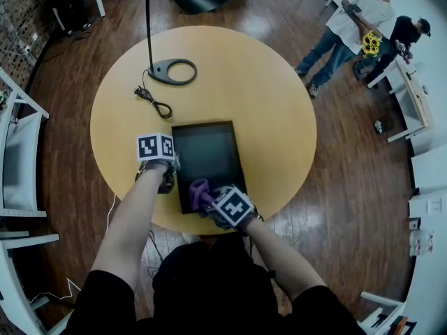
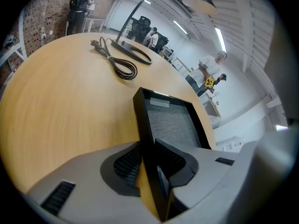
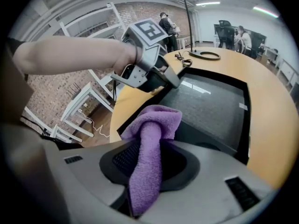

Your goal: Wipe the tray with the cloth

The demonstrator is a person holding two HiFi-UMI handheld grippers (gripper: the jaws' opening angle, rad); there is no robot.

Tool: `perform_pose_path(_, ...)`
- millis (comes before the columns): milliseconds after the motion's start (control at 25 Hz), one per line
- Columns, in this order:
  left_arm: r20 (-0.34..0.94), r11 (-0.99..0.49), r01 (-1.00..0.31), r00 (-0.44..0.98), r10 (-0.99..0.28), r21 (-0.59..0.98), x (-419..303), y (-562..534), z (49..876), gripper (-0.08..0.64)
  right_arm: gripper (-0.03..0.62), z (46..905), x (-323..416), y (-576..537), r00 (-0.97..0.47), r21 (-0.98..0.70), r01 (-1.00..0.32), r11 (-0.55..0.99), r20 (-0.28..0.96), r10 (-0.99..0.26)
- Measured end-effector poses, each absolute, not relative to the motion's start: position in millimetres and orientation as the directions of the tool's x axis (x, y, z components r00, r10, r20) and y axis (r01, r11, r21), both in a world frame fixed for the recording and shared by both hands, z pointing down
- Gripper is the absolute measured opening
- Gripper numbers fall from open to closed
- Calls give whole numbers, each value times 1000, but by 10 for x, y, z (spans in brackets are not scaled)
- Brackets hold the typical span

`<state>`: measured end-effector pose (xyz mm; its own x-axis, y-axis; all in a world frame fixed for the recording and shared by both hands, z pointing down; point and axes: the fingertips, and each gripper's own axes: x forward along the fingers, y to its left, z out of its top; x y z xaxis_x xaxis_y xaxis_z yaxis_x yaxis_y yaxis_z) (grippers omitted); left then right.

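Note:
A black rectangular tray (image 1: 208, 160) lies on the round wooden table (image 1: 265, 103). My left gripper (image 1: 167, 179) is shut on the tray's left rim (image 2: 145, 139), near its front corner; the rim stands between the jaws in the left gripper view. My right gripper (image 1: 209, 206) is shut on a purple cloth (image 1: 199, 190), which sits over the tray's near left corner. In the right gripper view the cloth (image 3: 152, 143) bunches up between the jaws above the tray floor (image 3: 210, 106), with the left gripper (image 3: 161, 80) just beyond.
A black lamp base (image 1: 172, 71) with its pole and a coiled cable (image 1: 155, 103) stand at the table's far left. White chairs (image 1: 21, 152) stand left of the table. Two people (image 1: 356, 26) stand at the far right by a white desk (image 1: 412, 96).

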<state>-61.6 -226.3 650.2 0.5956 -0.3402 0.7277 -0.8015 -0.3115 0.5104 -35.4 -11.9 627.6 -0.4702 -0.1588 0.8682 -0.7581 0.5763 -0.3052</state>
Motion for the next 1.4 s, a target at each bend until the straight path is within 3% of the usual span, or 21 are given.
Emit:
perform_pose_path(360, 733, -309, -805, 591, -336, 507, -637, -2279, 6530, 84, 117, 6301, 496, -77, -354, -204, -855, 476, 902, -249)
perform_pose_path(520, 744, -311, -813, 578, -334, 492, -633, -2277, 6539, 86, 117, 6242, 607, -110, -349, -192, -872, 450, 888, -298)
perform_pose_path(680, 746, -306, -817, 573, -339, 488, -632, -2268, 6546, 86, 117, 6315, 798, -42, -251, -91, -894, 438, 913, -322)
perform_pose_path(760, 746, -309, -819, 570, -345, 483, -627, -2263, 6543, 84, 117, 6234, 876, -43, -263, -103, -901, 422, 902, -342)
perform_pose_path(1000, 726, -331, -829, 557, -404, 451, -641, -2224, 6534, 84, 117, 5921, 1117, -260, -470, -381, -881, 279, 763, -443)
perform_pose_path(1400, 742, -437, -837, 515, -429, 328, -612, -1783, 6389, 141, 126, 5989, 1485, -1440, -354, -194, -915, 355, 808, -470)
